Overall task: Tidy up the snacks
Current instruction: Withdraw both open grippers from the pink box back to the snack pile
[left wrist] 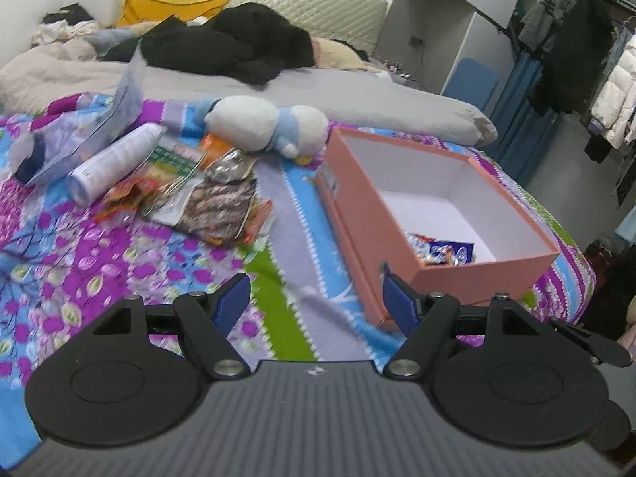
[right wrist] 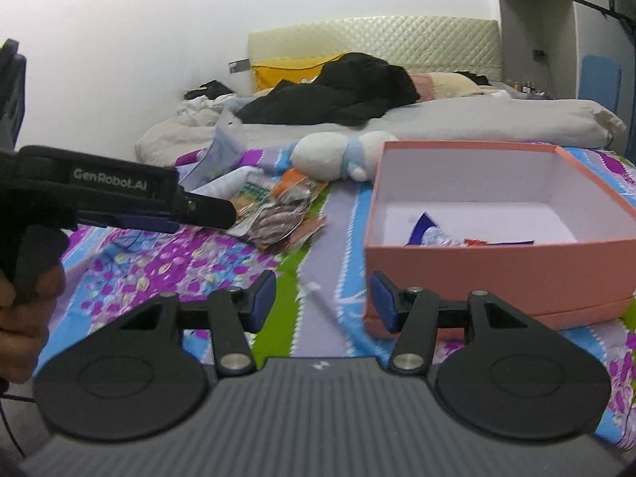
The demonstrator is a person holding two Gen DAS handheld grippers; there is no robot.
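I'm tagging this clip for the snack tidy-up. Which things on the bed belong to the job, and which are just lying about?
Belongs to the job:
- pink box
- snack packet in the box
- pile of snack packets
- white tube
- left tongs and right tongs, both open and empty

Just lying about:
- plush toy
- black clothes
- yellow pillow

Only one legible mark from my feed: "GenRobot.AI" in pale letters on the black body of the left gripper [right wrist: 222, 214], seen in the right wrist view. Print on the snack packets [left wrist: 187, 187] and white tube [left wrist: 115, 163] is too blurred to read.
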